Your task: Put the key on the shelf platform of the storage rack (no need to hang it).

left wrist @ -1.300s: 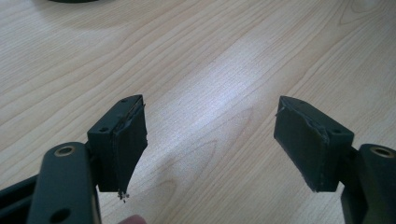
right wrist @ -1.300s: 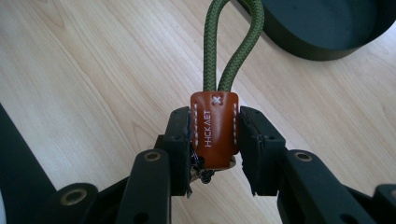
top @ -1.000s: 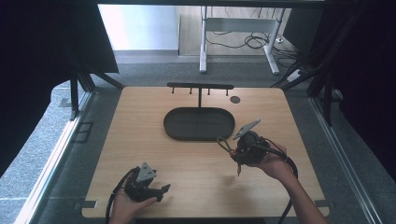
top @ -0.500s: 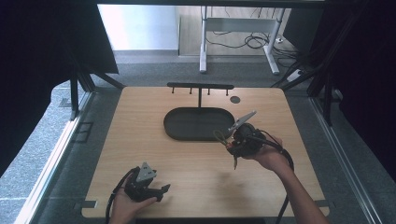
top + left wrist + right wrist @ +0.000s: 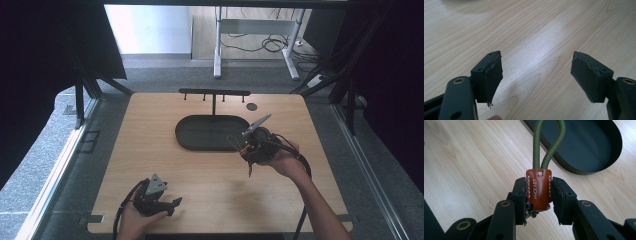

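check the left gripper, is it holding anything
No, the left gripper has its jaws wide apart with just the bare wooden table between them.

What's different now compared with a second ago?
The right tongs, clamped on the brown leather tab of a green cord loop, have drifted left and slightly farther up the table, to the edge of the dark oval tray. The left tongs stayed open near the front edge; the hook rack is unmoved.

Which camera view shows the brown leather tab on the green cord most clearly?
The right gripper view: the leather tab sits close up between the right gripper's fingers, with its stitching and the green cord plain. In the high view it is a tiny orange speck. The left gripper view looks at bare table.
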{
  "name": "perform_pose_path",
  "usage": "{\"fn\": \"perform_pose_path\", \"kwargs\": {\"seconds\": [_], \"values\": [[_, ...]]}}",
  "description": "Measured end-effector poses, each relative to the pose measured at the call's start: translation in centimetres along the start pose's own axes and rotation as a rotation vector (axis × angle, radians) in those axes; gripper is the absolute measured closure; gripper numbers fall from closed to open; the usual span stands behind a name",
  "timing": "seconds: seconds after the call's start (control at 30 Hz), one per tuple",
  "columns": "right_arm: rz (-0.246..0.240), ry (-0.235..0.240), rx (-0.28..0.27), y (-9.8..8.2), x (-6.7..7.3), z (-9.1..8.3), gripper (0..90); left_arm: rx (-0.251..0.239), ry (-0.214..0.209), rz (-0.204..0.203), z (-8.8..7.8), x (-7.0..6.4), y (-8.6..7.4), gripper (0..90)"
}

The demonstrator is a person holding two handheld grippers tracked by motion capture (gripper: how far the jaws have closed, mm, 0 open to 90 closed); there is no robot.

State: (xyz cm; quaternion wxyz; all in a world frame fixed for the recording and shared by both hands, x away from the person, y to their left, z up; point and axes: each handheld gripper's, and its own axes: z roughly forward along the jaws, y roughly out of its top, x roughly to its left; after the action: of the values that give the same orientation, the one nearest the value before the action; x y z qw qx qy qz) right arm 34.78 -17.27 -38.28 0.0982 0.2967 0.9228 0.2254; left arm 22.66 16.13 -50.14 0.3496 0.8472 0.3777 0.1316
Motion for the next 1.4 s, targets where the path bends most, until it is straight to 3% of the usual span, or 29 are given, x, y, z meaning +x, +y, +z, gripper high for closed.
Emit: {"fn": "perform_pose_path", "kwargs": {"seconds": [0.77, 1.4], "values": [[0.002, -0.016, 0.000, 1.4, -0.8, 0.2, 66.1, 0.002, -0.001, -0.001, 0.1, 0.0, 0.0, 25.9], [-0.011, -0.008, 0.013, 3.7, -1.7, 1.1, 66.1, -0.005, 0.001, -0.007, 0.0, 0.1, -0.1, 25.9]]}}
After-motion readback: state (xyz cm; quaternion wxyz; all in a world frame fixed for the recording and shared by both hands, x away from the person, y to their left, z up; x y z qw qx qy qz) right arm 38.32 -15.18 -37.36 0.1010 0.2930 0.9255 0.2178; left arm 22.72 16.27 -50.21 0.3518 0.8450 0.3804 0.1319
